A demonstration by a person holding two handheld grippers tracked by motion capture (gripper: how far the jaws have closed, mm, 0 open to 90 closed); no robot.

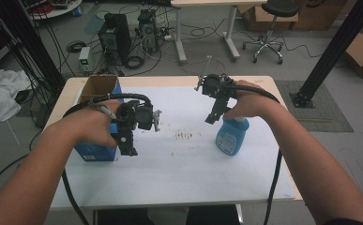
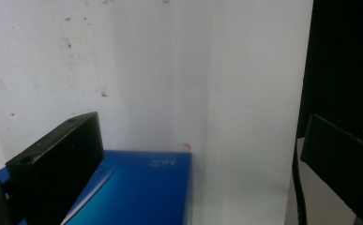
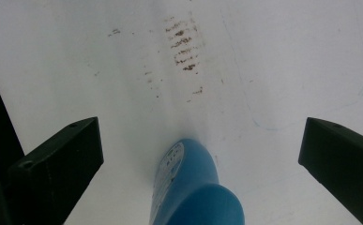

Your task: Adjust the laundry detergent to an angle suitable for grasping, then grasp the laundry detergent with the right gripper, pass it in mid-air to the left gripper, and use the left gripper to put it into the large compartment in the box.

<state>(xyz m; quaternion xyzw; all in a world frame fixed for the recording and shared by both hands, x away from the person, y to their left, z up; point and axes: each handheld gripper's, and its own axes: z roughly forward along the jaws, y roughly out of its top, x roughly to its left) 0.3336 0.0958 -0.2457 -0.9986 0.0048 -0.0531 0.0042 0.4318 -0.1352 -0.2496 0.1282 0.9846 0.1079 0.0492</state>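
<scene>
A blue box [image 1: 97, 151] with an open brown top stands at the left of the white sheet [image 1: 179, 164]. My left gripper [image 1: 128, 148] hangs just right of the box with its jaws pointing down. In the left gripper view the left gripper [image 2: 200, 126] is open, and the box's blue top edge [image 2: 141, 192] lies low between the jaws, untouched. A blue spray bottle [image 1: 232, 137] stands right of centre. My right gripper [image 1: 213, 117] hovers at its upper left. In the right gripper view the right gripper [image 3: 200, 126] is open above the bottle [image 3: 193, 194], with clear gaps on both sides.
Dark smudges [image 1: 184, 136] mark the middle of the sheet. Beyond the table, computer towers [image 1: 116, 37], cables, a stool [image 1: 268, 28] and another desk stand on the floor. A black post [image 1: 338, 47] rises at the right, and a white cloth [image 1: 1, 93] lies at the left.
</scene>
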